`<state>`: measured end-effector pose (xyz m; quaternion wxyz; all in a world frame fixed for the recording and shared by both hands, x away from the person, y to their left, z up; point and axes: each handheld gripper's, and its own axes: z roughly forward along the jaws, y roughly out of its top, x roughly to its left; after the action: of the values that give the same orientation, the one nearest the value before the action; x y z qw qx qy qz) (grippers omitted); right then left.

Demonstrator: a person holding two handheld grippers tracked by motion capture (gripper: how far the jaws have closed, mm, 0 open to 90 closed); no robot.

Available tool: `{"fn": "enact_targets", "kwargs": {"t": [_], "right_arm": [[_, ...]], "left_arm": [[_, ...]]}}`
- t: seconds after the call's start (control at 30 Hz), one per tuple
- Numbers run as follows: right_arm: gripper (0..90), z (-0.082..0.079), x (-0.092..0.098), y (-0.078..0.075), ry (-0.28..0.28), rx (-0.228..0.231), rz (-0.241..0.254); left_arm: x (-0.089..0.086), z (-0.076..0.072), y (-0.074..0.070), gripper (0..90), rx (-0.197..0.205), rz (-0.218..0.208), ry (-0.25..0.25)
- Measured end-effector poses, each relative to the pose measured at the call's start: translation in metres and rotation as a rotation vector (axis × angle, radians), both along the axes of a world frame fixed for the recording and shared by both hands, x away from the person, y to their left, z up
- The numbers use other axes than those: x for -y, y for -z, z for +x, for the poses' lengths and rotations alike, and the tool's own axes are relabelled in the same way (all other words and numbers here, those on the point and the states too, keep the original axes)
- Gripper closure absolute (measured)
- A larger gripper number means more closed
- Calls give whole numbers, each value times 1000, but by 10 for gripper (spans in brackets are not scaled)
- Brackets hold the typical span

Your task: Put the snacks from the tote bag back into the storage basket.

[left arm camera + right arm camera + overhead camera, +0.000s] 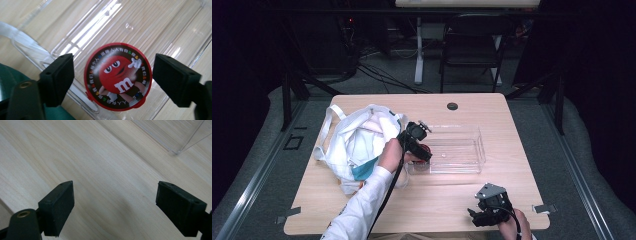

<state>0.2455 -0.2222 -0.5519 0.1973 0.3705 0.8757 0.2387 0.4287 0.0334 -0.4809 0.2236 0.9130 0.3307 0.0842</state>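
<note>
My right gripper [484, 214] hangs nearest me over bare table [452, 197], jaws wide, holding nothing. Farther on, my left gripper [426, 152] stands open either side of the round red candy tin [118, 76], which lies inside the clear box [462, 150], pads apart from it.

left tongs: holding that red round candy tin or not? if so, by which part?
Nothing is held. The left tongs stand open, with gaps on both sides of the red round candy tin, which lies lid up in the clear plastic tray. The right tongs are open over bare table.
</note>
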Motion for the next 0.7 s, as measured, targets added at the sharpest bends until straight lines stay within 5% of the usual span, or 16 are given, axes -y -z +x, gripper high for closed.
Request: {"fn": "enact_targets", "kwargs": {"t": [0.2,0.7], "right_arm": [[147,0,1,-1,2,-2,-4],[146,0,0,0,4,-6,-6]], "left_arm": [[-11,-5,-25,90,50,-50,-8],[-62,-20,-58,4,134,-60,-77]]}}
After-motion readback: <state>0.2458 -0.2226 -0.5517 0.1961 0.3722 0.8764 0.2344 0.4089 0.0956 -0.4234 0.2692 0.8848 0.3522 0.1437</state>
